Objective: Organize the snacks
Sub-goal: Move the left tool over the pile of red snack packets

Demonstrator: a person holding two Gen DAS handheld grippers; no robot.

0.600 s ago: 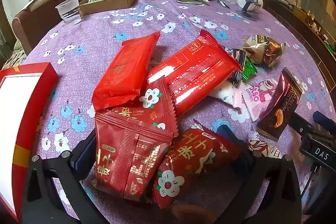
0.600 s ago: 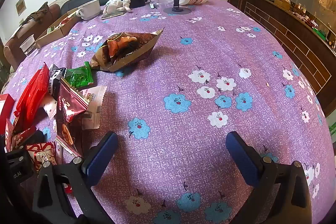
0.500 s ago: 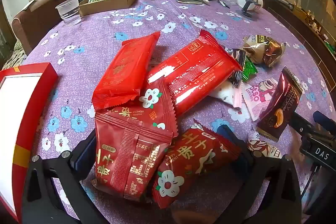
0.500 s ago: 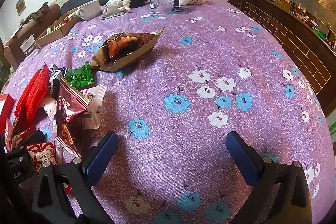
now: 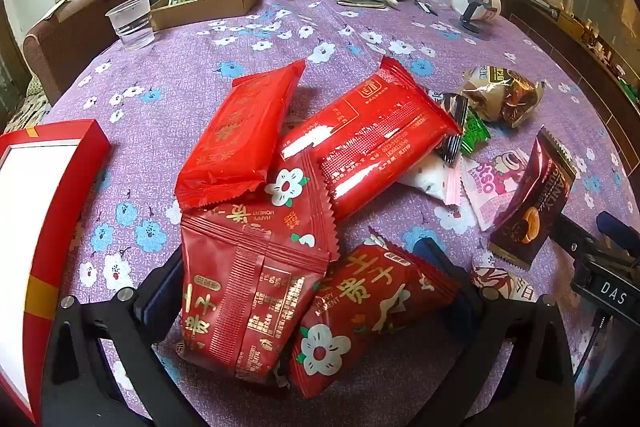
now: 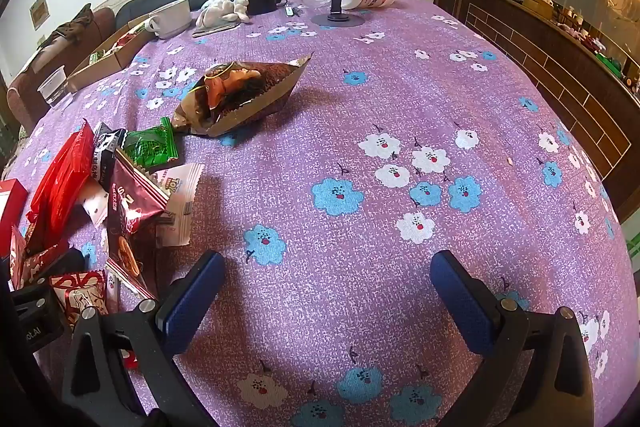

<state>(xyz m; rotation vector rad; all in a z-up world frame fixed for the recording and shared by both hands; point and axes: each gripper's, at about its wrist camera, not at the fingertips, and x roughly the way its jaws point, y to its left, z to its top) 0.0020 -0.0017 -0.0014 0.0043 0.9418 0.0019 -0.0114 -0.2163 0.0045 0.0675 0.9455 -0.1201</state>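
Left gripper (image 5: 304, 279) spread wide around two dark red snack packs (image 5: 248, 279) at the near edge of the table (image 5: 192, 67), one pad beside each outer edge, clamping nothing yet. Right gripper (image 6: 326, 287) equally wide open, empty, hovering over bare purple cloth toward the right edge.

Likely light, crinkly and slippery, those foil packs; soft air-filled middles, probably brittle contents. Best taken across the flat body or by a crimped end seal, gently, one at a time, since two overlapping may slide apart.

Visible only from the left wrist: the red box (image 5: 52, 211) at the left edge, plus two bright red packs (image 5: 244, 135) stacked behind. Clearer from the right wrist: the brown bag (image 6: 244, 95), the green packet (image 6: 150, 147) and the wide free stretch of table to the right.
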